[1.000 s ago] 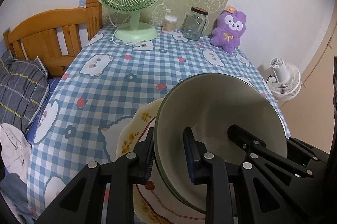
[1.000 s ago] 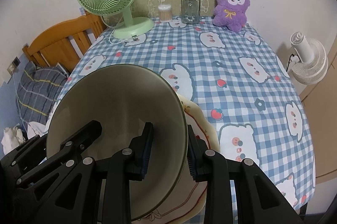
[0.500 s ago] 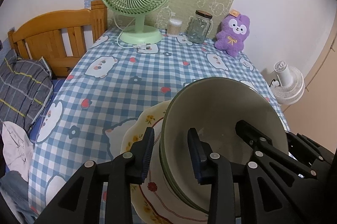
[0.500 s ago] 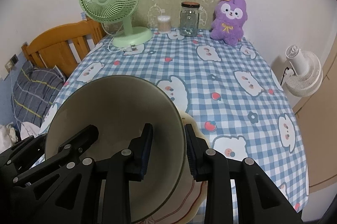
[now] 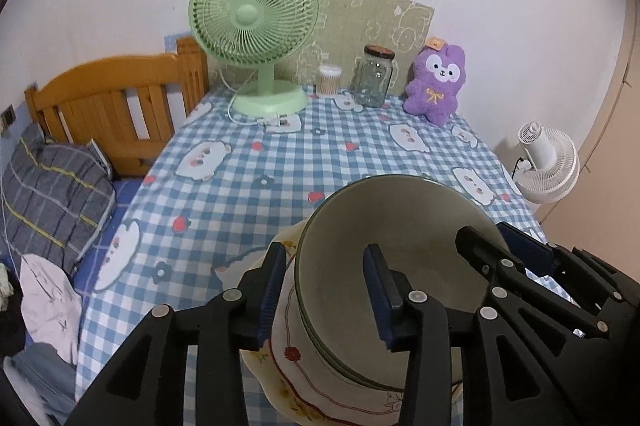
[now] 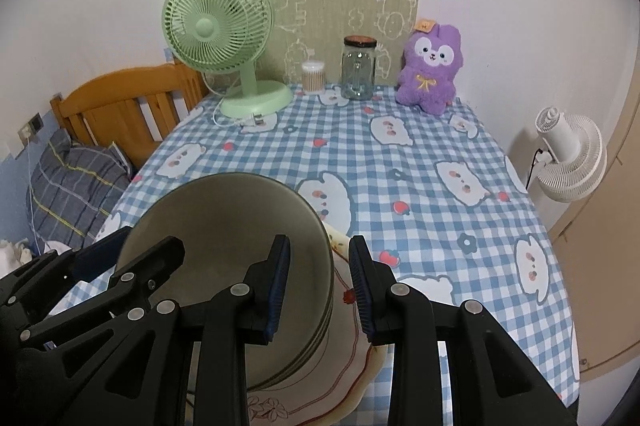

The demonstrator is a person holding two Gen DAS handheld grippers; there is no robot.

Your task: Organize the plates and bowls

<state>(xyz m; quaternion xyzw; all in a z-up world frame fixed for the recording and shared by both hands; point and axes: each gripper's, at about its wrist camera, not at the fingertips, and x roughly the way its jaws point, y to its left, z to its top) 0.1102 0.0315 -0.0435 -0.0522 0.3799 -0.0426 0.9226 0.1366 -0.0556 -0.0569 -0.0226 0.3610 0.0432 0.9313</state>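
The green-rimmed bowl (image 5: 400,266) sits on the flowered plate (image 5: 296,366) at the near edge of the checked surface (image 5: 280,177), and from the stacked rims showing along its side it looks like the top of a nest of bowls. Each gripper straddles one side of its rim.

The left gripper (image 5: 326,290) has 1 finger outside the wall and 1 inside, and its fingers are opening; clear gaps show on both sides of the rim, so it no longer pinches the bowl. The right gripper (image 6: 320,286) also has the rim between its fingers; the inner pad looks close to the wall, but the outer pad stands clear, so this grip appears loosened too.

The step in hand appears to be letting go once the bowl is seated. To do it well:

1. Let both pairs of fingers spread fully before lifting, so no pad drags the rim.
2. Draw each gripper up and back along its own line, not sideways, or the inner finger may hook the wall and tip the bowl.
3. Check that the bowl sits level and centred on the plate; the plate lies near the surface edge, so a nudge could push the stack off.
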